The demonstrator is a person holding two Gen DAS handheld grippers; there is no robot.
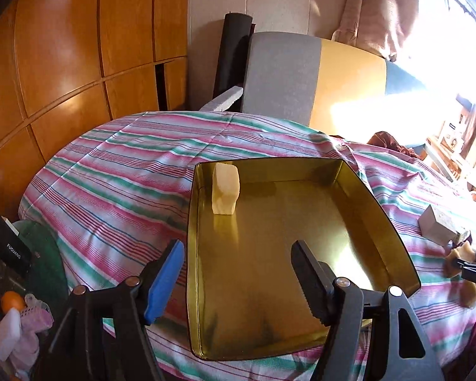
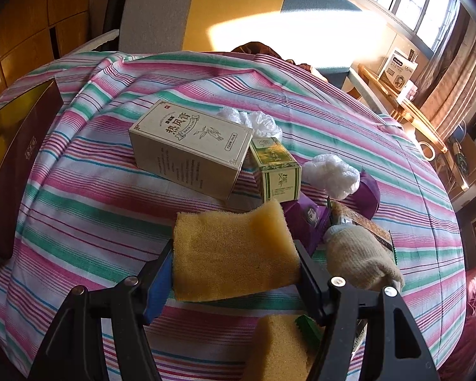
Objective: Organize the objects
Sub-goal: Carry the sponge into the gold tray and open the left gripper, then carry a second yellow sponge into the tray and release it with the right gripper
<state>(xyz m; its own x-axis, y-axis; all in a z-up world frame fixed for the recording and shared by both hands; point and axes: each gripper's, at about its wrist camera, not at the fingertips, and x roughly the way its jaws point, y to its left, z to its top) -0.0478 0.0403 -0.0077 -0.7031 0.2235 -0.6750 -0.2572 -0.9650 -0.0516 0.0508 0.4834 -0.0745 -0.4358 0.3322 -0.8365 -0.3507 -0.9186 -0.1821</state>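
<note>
Right gripper [image 2: 233, 273] is clamping your yellow porous sponge block [image 2: 234, 254] at frame centre; it's compressing, light, so keep gripping mid-sides. Left gripper [image 1: 238, 279] is hanging open.

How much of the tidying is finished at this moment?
Done: one sponge piece stands in the tin. In hand: the right gripper holds a sponge; the left gripper is open. Left: two boxes, another sponge, a glove.

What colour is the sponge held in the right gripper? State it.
Yellow-orange, with a porous texture. The sponge shows best in the right wrist view, clamped between the right gripper fingers.
</note>
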